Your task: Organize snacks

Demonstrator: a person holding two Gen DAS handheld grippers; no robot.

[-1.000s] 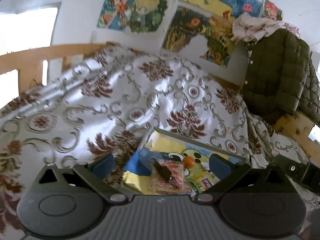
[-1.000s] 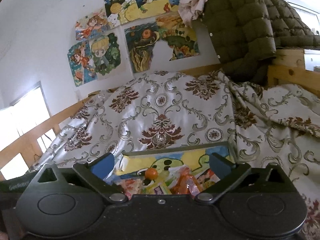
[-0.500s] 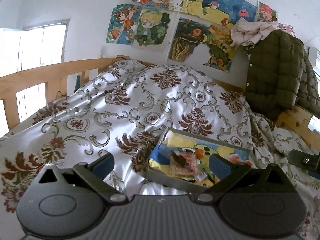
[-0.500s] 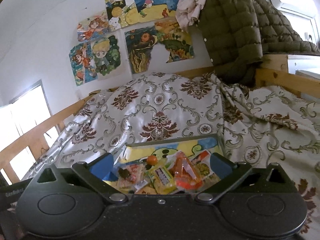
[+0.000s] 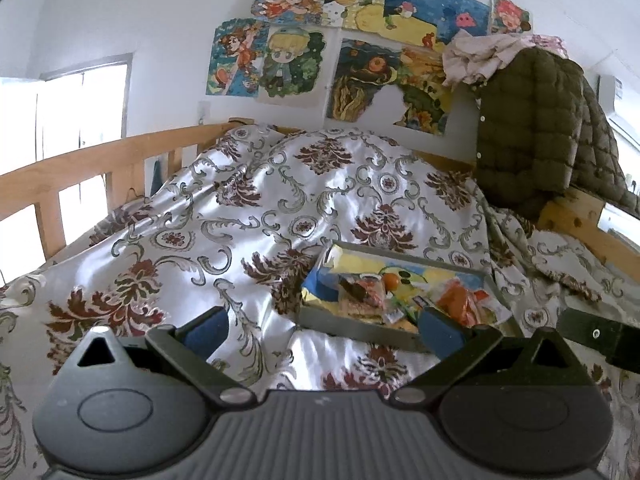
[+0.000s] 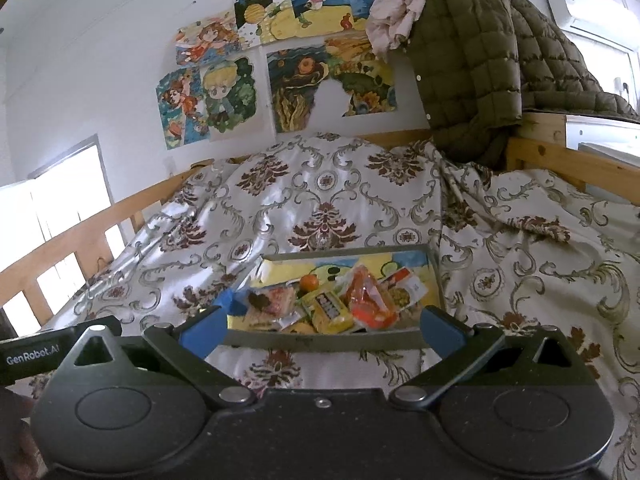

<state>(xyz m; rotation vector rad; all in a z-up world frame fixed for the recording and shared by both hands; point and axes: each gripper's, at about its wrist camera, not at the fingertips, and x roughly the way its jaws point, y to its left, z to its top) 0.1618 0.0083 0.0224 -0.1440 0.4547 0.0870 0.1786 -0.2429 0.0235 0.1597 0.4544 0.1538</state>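
Observation:
A shallow grey tray (image 5: 352, 326) (image 6: 320, 338) with a cartoon-printed bottom lies on the patterned bedspread. In it sit several snack packets: a yellow one (image 6: 330, 310), an orange one (image 6: 370, 304) (image 5: 460, 304), a pink one with a dark piece on it (image 6: 272, 302) (image 5: 360, 294), and a small orange fruit (image 6: 309, 282) (image 5: 390, 280). My left gripper (image 5: 322, 326) is open, back from the tray's near left side, holding nothing. My right gripper (image 6: 320, 328) is open just short of the tray's near rim, also holding nothing.
The silky floral bedspread (image 5: 240, 220) covers the whole bed. A wooden rail (image 5: 80, 176) runs along the left, another wooden frame (image 6: 560, 156) on the right. An olive quilted jacket (image 6: 480, 60) hangs at the back right. Drawings (image 5: 360, 60) cover the wall.
Both grippers have pulled back and up from the tray, so it looks smaller and farther. Both stay open; the snacks have not moved.

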